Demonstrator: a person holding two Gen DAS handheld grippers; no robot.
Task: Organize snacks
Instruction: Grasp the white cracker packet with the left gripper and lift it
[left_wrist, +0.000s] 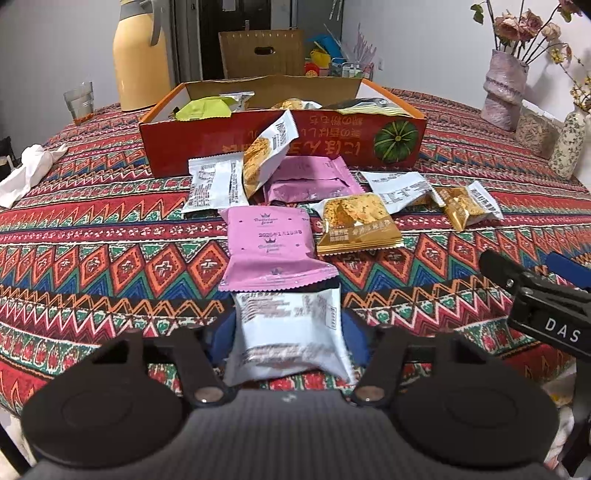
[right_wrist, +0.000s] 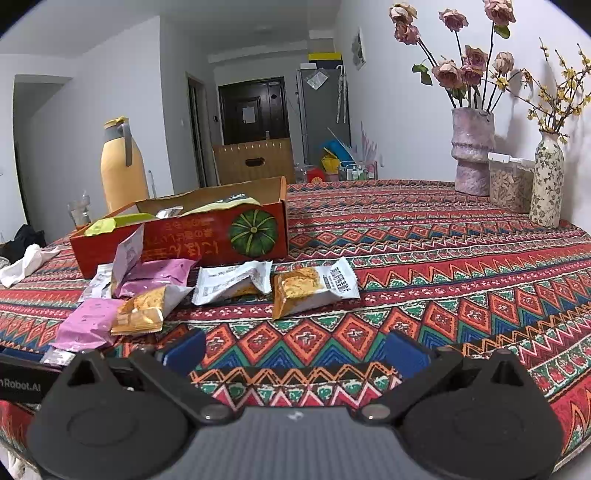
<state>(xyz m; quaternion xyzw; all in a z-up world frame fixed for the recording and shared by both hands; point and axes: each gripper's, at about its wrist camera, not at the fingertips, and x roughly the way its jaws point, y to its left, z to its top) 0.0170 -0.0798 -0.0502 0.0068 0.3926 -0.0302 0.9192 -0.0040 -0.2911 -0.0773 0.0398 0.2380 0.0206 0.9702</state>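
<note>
Left gripper (left_wrist: 288, 332) pinches one white foil snack packet (left_wrist: 286, 332); right gripper (right_wrist: 295, 354) is spread, holding nothing. Two pink foil packets (left_wrist: 271, 247) lie before one red cardboard box (left_wrist: 221, 147).

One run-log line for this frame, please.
left gripper: shut on white packet | right gripper: open, empty | red box: partly filled | loose snacks remain

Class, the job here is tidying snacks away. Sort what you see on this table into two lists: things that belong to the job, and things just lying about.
Belong to the job:
left gripper, shut on a white packet
right gripper, open
pink packet
gold packet
red box

Lying about:
yellow jug
glass
pink vase
crumpled tissue
</note>
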